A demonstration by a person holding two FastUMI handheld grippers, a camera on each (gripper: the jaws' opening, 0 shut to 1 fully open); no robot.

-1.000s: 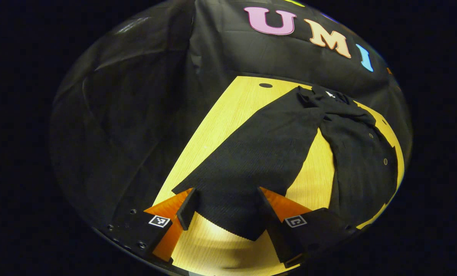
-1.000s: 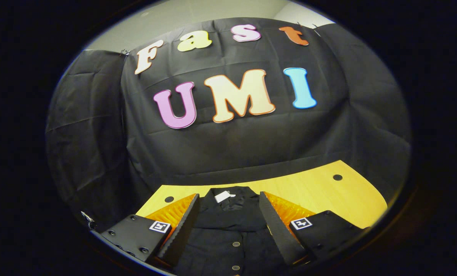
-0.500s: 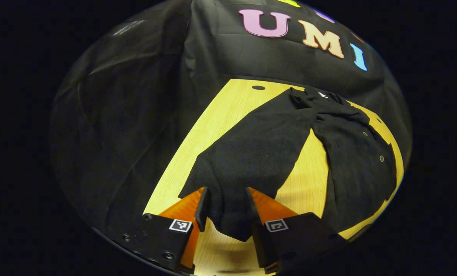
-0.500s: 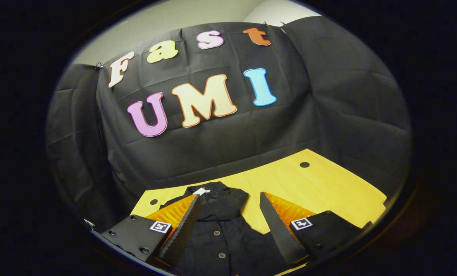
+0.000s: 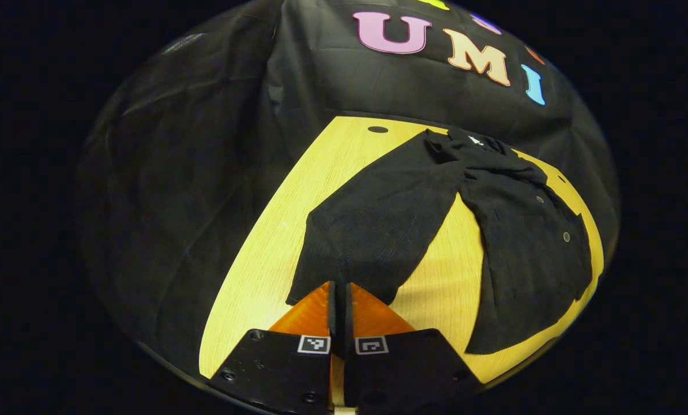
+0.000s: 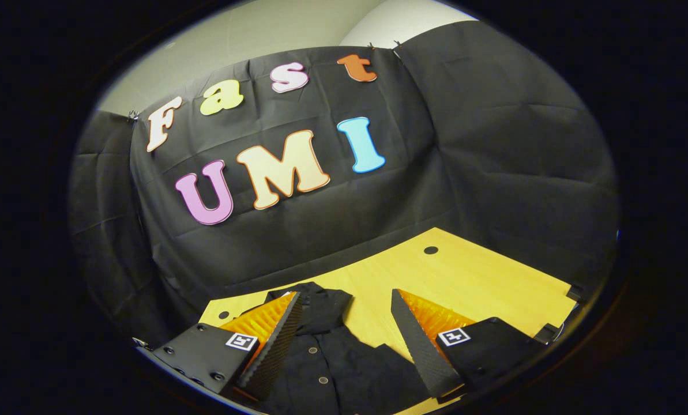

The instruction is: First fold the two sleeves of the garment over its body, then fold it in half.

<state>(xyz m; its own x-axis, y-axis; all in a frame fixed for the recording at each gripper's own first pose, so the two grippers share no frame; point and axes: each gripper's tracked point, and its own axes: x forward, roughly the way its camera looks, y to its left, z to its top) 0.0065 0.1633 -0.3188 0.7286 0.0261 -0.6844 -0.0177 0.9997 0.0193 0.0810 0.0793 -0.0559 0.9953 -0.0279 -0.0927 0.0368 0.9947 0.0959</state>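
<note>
Closed since a second ago: left tool (image 5: 339,294) now pinching the cuff end of the sleeve (image 5: 378,222), fingers pressed together on the cloth, where before stood spread around it. Sleeve running long and straight away from the left tool toward the collar, splayed off the garment's body (image 5: 531,253), which lies to that tool's right on the worktop (image 5: 257,265), a bare wedge of wood between. Coming move, likely: carry cuff rightward across that gap onto the body. Right tool (image 6: 344,337) spread, hanging over the buttoned front (image 6: 326,369), gripping nothing.
</note>
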